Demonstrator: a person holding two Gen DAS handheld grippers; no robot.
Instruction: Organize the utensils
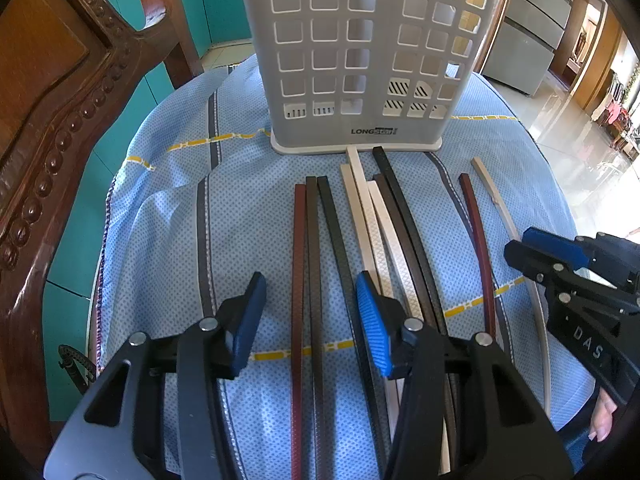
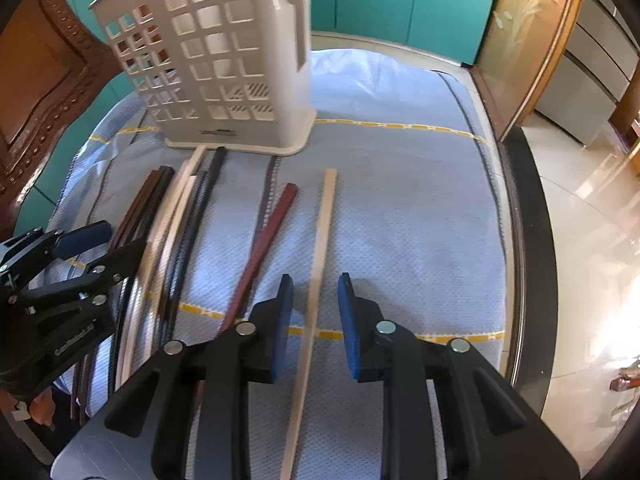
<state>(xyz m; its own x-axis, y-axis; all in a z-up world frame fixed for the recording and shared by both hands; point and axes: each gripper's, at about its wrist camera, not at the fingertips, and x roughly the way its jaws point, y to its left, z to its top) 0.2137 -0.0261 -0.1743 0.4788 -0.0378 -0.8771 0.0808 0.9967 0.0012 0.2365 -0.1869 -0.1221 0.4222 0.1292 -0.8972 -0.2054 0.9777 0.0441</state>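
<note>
- Left wrist view: the left gripper (image 1: 310, 322) is held part-way open above the cloth, its blue pads clear of everything; a dark red chopstick (image 1: 298, 280), a brown chopstick (image 1: 314, 280) and a black chopstick (image 1: 340, 248) are seen lying on the cloth in the gap between the pads, none of them pressed
- Just beyond the pad on the right side of the picture, a bundle of three cream chopsticks (image 1: 370, 224) and two dark ones (image 1: 408, 224) is laid, the far tips touching or nearly touching the base of the white utensil holder (image 1: 360, 52)
- The holder is stood upright on the blue dotted tablecloth (image 1: 168, 216), its lattice walls showing no utensil inside
- A carved wooden chair (image 1: 52, 92) is seen at the left of the table
- Right wrist view: the right gripper (image 2: 316, 320) is held with a narrow gap between its pads; a pale wooden chopstick (image 2: 320, 248) is seen running through that gap, and whether the pads press on it cannot be told
- A single red chopstick (image 2: 264, 248) is laid just to the left of it, apart from the main bundle
- A shiny tiled floor (image 2: 592, 220) is seen past the table's edge
</note>
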